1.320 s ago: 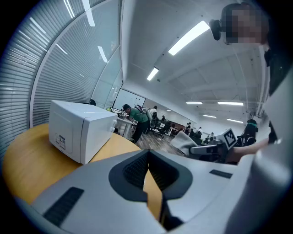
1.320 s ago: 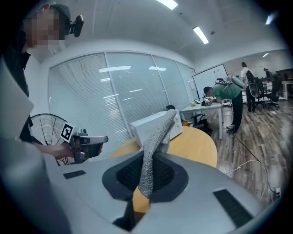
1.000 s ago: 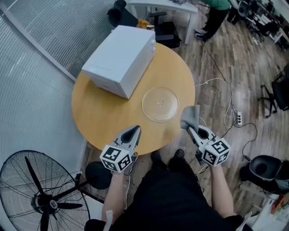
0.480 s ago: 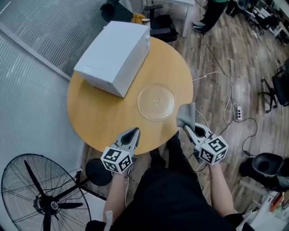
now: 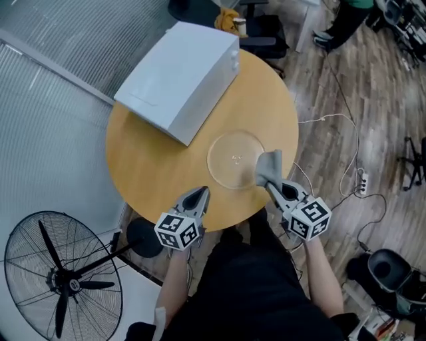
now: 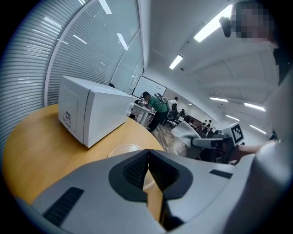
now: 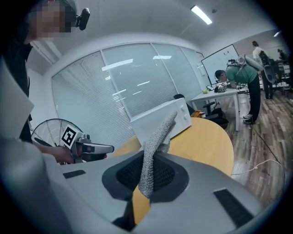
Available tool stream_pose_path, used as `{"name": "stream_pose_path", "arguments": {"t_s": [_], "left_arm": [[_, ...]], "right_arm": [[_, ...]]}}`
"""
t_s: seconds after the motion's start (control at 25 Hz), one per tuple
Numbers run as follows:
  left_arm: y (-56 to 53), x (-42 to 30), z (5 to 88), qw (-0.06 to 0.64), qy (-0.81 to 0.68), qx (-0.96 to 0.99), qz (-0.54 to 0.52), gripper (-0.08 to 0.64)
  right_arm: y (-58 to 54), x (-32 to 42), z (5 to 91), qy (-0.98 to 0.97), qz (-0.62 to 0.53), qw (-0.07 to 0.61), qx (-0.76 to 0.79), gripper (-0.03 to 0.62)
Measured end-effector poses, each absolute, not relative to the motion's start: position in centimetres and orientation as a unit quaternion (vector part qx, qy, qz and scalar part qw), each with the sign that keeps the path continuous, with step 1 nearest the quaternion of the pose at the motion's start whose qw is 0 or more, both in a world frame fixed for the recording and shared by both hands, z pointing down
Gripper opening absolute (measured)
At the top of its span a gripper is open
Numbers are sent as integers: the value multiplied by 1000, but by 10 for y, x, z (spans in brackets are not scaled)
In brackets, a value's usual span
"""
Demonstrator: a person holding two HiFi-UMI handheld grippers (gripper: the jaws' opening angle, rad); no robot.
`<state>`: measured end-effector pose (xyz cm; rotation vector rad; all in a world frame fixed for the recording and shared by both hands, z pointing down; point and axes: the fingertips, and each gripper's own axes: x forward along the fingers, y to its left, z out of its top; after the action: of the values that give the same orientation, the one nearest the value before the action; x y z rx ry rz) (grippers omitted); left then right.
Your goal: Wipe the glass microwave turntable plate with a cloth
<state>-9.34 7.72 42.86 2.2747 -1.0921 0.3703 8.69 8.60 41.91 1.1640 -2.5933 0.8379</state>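
The clear glass turntable plate lies flat on the round wooden table, near its front right edge; it also shows just beyond the left jaws. My right gripper is shut on a grey cloth that overlaps the plate's right rim; whether it touches the glass I cannot tell. In the right gripper view the cloth stands up from between the closed jaws. My left gripper is shut and empty at the table's front edge, left of the plate.
A white microwave stands on the table's far left part. A floor fan is at the lower left. Cables and a power strip lie on the wooden floor to the right. A person stands by a far desk.
Both grippers have moved forward toward the table. The right one brought the cloth from off the table's edge to over the plate's right rim.
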Motion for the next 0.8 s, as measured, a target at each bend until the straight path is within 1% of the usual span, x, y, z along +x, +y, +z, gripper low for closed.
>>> {"name": "stream_pose_path", "arguments": {"t_s": [0.32, 0.52, 0.72, 0.8], "left_arm": [[48, -79, 450, 317, -475, 808, 148, -5], [41, -83, 472, 348, -507, 777, 133, -5], [37, -93, 495, 374, -511, 762, 132, -3], [34, -98, 507, 387, -509, 758, 131, 14]], "right_arm": [[34, 94, 444, -891, 301, 116, 320, 26], [12, 85, 459, -899, 301, 140, 286, 26], [8, 77, 477, -896, 323, 148, 267, 28], [9, 74, 487, -893, 325, 163, 265, 28]]}}
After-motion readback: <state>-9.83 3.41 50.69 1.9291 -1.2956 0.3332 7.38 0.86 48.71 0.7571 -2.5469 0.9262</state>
